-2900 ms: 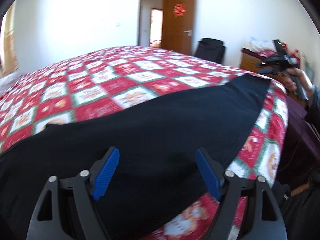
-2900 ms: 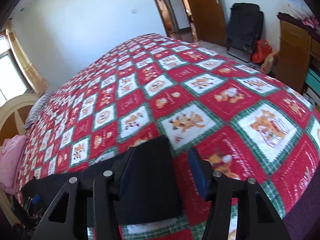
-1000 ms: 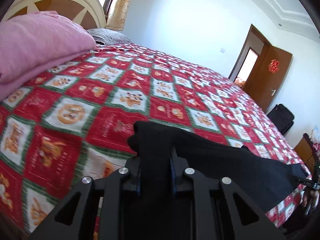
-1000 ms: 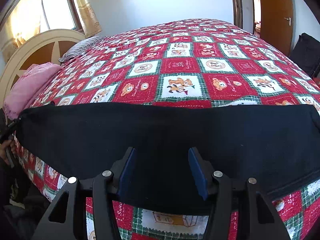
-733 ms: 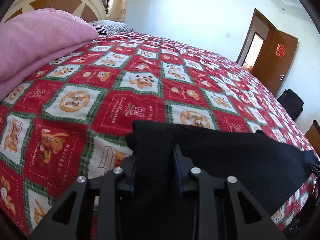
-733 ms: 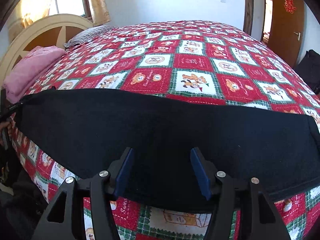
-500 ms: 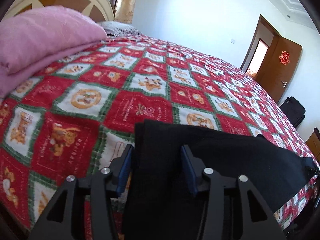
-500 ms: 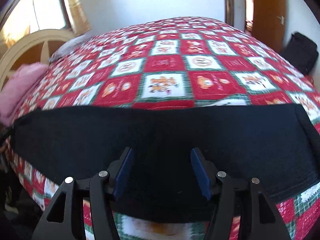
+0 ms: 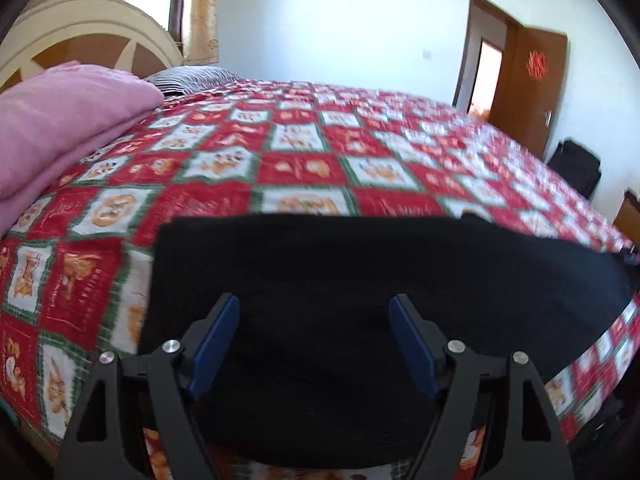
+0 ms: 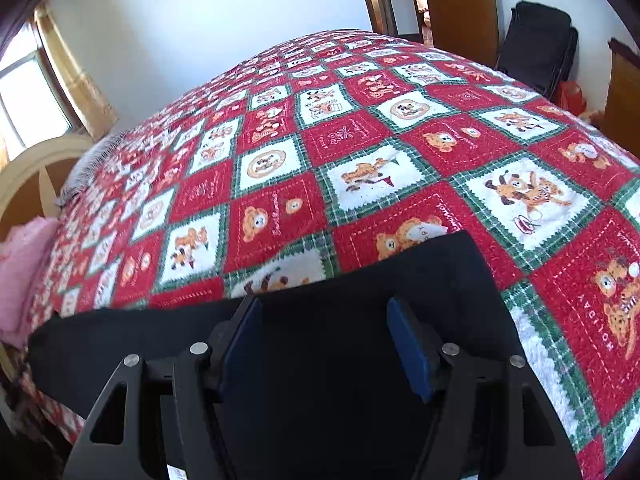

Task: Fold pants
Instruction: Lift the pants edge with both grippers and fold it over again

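Note:
Black pants (image 9: 360, 272) lie flat in a long strip along the near edge of the bed, on a red, white and green checked quilt (image 9: 304, 168). My left gripper (image 9: 314, 320) hovers over the strip's left end. Its jaws are opening, the blue pads stand wide apart, and the cloth lies below them, not pinched. In the right wrist view the same pants (image 10: 420, 280) end in a squared corner at the right. My right gripper (image 10: 324, 316) is over that end; its jaws are also opening and its pads do not press the cloth.
A folded pink blanket (image 9: 60, 120) and a striped pillow (image 9: 188, 76) lie by the cream headboard (image 9: 88, 36). Behind the bed is a brown door (image 9: 528, 80). A black bag (image 10: 536, 44) and a wooden cabinet (image 10: 622, 96) stand at the far right.
The left gripper, shut on the pants' end a second ago, has let go and spread wide, drawing back a little. The right gripper has swung rightward along the strip to its right end.

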`<move>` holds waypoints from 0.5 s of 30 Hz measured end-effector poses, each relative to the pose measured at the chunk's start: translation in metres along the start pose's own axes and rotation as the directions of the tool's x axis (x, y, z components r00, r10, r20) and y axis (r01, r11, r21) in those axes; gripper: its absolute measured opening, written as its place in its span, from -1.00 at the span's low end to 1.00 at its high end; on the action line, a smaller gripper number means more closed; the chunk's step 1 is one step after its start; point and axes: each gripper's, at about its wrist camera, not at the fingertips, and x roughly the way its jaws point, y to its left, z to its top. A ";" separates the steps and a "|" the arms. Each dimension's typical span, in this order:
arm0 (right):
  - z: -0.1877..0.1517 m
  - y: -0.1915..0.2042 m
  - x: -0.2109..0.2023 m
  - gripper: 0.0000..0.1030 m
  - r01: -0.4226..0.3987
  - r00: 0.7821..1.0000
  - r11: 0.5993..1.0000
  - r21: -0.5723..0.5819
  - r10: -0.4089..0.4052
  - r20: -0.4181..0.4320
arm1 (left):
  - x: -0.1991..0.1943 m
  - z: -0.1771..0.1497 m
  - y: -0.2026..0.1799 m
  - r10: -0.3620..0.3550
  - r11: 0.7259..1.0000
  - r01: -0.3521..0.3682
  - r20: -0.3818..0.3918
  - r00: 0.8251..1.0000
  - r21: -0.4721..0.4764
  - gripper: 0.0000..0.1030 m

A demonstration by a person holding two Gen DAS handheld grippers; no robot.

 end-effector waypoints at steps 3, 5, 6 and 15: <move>-0.003 0.006 -0.012 0.29 0.044 0.999 0.998 -0.038 -0.044 0.021 | -0.001 -0.002 -0.022 0.050 0.996 -0.049 -0.007 0.999 0.079 0.56; -0.007 0.005 -0.024 0.29 0.049 0.998 0.998 -0.043 -0.047 0.043 | -0.008 -0.001 -0.030 0.040 0.994 -0.040 0.007 0.999 0.101 0.56; -0.009 0.002 -0.033 0.29 0.041 0.998 0.999 -0.036 -0.039 0.056 | -0.012 0.000 -0.035 0.027 0.993 -0.029 0.021 0.999 0.111 0.57; -0.015 -0.065 -0.069 0.29 0.052 0.994 0.990 0.128 -0.064 0.087 | 0.002 -0.011 -0.028 0.026 0.998 -0.025 -0.007 1.000 0.054 0.89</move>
